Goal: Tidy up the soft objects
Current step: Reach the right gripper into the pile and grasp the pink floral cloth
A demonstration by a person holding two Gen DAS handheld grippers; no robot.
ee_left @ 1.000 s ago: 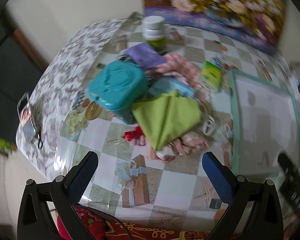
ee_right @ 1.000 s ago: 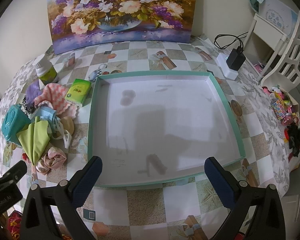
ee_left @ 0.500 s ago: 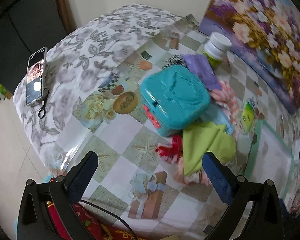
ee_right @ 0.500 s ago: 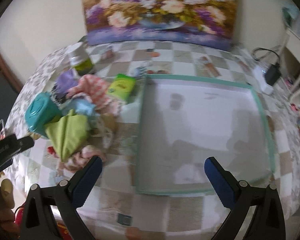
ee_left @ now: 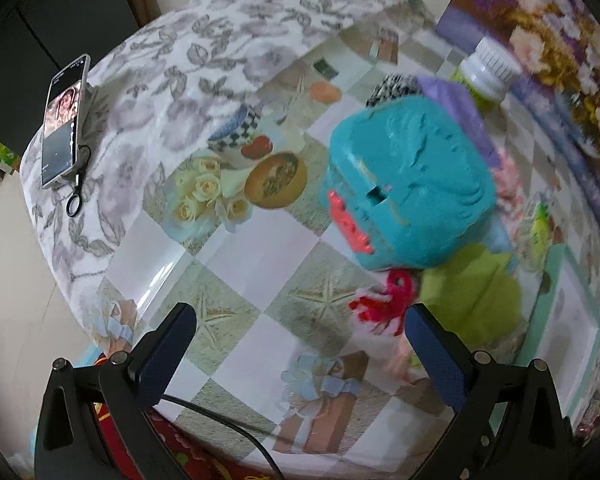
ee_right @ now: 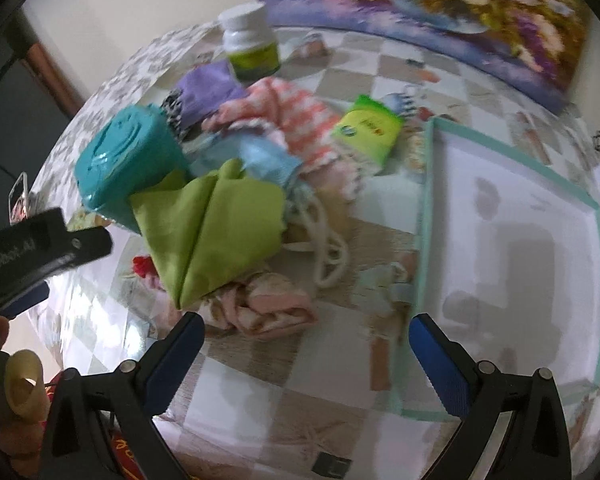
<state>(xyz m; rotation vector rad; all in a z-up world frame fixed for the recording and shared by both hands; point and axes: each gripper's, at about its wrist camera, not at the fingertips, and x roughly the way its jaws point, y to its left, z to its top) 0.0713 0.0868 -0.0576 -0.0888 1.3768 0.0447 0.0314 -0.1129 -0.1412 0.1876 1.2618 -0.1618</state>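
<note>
Checkered surface (ee_left: 256, 280) is carrying a phone (ee_left: 62, 120) showing only in the left view. Only the right view is showing the white tray (ee_right: 512, 240) fully. Both grippers, left (ee_left: 300, 344) and right (ee_right: 306, 354), are hovering with jaws spread, empty

Phone (ee_left: 62, 120) at table edge; white-capped bottle (ee_right: 252, 42) near flower painting (ee_right: 440, 12).

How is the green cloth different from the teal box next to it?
The green cloth is soft, folded and lies flat; the teal box is hard, chunky and stands taller. The cloth is plain, the box has raised patterns on its lid. Both sit in the same pile on the table, touching.
</note>
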